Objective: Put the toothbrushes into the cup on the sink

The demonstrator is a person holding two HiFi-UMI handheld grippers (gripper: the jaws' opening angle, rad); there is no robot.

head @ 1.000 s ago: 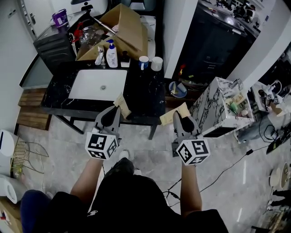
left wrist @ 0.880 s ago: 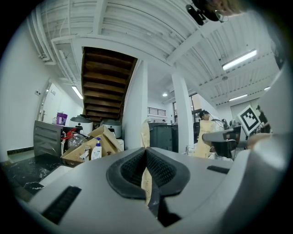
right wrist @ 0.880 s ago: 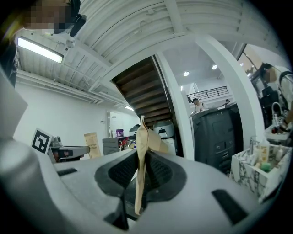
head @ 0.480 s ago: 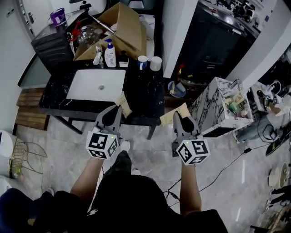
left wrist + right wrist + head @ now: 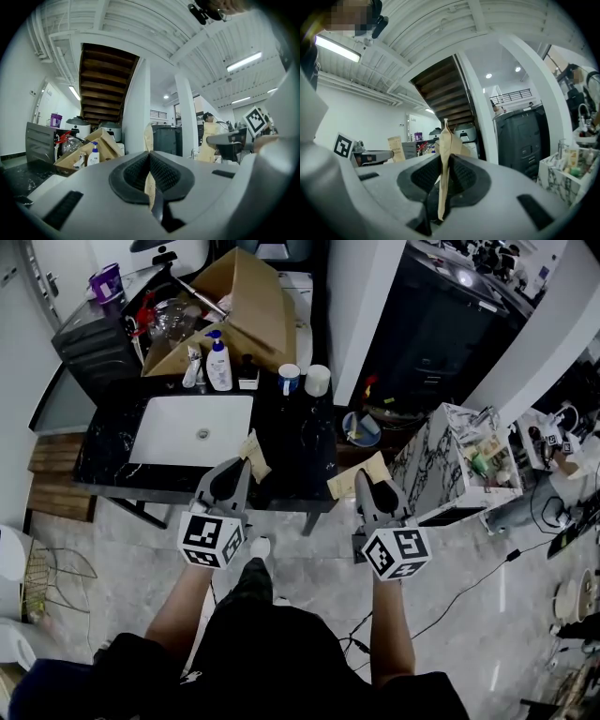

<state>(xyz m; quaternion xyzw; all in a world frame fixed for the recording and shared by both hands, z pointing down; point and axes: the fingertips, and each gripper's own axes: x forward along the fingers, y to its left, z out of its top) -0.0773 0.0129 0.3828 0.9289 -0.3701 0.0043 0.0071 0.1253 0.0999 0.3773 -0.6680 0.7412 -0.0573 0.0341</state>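
**A:** What are the two hands holding?

**B:** Each hand holds a grey gripper level, in front of a black desk (image 5: 291, 451) with a white sink basin (image 5: 192, 430) set into it. The left gripper (image 5: 236, 468) has its fingers (image 5: 136, 171) closed on a flat tan paper packet, the left packet (image 5: 251, 455). The packet stands on edge between the pads and pokes out over the front of the desk, just right of the basin.

**A:** And the other one?

**B:** The right gripper (image 5: 364, 480) is likewise clamped on a second tan packet, the right packet (image 5: 445, 140). This one stands upright between the dark ribbed pads and rises above them. Neither wrapper shows what is inside.

**A:** Where is the cup?

**B:** Two cups stand side by side at the back of the desk, right of the basin: a blue-and-white cup (image 5: 289, 379) and a white cup (image 5: 318, 380). Both are well apart from the grippers. A pump bottle (image 5: 218, 367) stands behind the basin, in front of an open cardboard box (image 5: 248, 306).
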